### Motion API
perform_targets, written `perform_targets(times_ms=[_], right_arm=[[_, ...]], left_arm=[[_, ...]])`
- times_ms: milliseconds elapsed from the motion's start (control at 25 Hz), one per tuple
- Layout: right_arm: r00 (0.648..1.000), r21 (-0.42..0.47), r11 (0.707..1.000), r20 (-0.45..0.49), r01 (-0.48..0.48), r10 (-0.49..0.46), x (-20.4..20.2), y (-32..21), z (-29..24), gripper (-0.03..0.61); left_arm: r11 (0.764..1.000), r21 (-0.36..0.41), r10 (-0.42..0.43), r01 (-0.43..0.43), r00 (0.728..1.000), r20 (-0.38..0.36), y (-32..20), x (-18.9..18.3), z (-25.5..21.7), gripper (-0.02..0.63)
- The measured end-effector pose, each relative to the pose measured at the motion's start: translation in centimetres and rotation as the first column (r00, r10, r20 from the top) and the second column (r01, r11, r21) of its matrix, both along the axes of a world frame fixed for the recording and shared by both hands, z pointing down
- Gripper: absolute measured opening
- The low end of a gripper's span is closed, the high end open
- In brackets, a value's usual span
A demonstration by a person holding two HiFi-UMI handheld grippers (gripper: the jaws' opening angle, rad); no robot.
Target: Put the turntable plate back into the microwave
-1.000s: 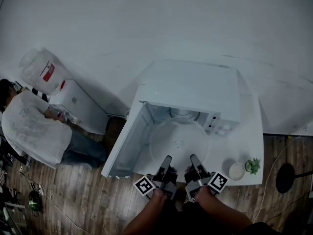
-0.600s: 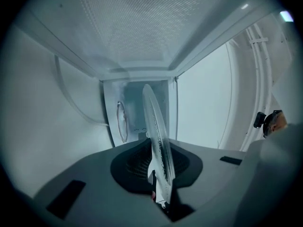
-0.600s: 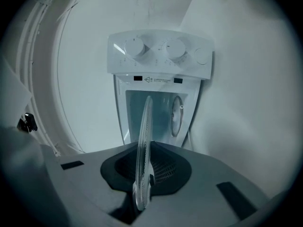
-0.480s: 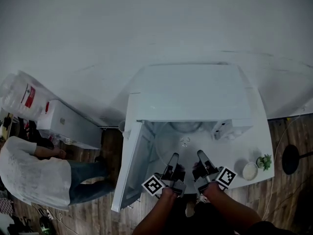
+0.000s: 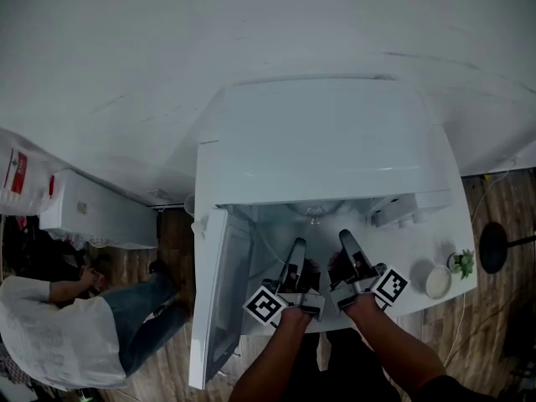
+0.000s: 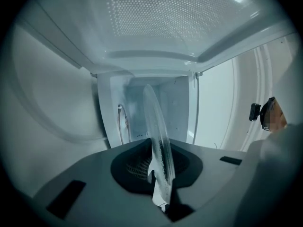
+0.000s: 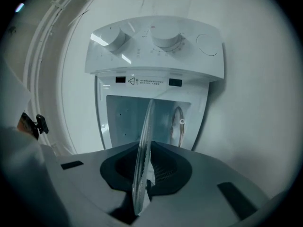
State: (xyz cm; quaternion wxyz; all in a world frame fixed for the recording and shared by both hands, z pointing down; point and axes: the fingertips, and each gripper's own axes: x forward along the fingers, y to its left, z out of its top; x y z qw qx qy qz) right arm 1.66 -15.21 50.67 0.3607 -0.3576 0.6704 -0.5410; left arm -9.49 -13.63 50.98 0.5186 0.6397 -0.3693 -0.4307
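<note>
1. While the left gripper point(image 5: 295, 249) and right gripper point(image 5: 345, 243) sit side by side at the front edge of the white box microwave point(image 5: 327, 141), the round clear glass turntable plate point(image 5: 314, 223) lies level, reaching straight ahead into its cavity.
2. Both pairs of jaws are nearly closed, pinching the plate's near rim.
3. Neither hand is nearer, so an even lowering seems likely.

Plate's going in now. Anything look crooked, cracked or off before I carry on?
Nothing stands out. The turntable plate shows no crack. Its near rim is clamped in the left gripper and right gripper, and it lines up with the microwave cavity beside the open door. The right gripper's jaws have just opened slightly, with the plate between them.
</note>
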Motion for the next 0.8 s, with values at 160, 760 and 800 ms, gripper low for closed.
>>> perform_targets(times_ms=[160, 760, 800], right_arm=[[1.000, 0.003, 1.000, 0.004, -0.008, 0.008, -0.2, -1.3, 0.4, 0.051], [1.000, -0.001, 1.000, 0.001, -0.008, 0.008, -0.1, -4.9, 2.5, 0.051], [1.000, 0.000, 1.000, -0.009, -0.002, 0.002, -0.2, -5.2, 2.5, 0.052]], left_arm=[[1.000, 0.026, -0.010, 0.009, 0.999, 0.032, -1.3, -0.2, 0.5, 0.052], [0.998, 0.040, -0.043, 0.042, 0.999, 0.015, -5.4, -0.1, 2.3, 0.051], [0.998, 0.037, -0.048, 0.048, 0.999, 0.012, -5.7, -0.2, 2.4, 0.051]])
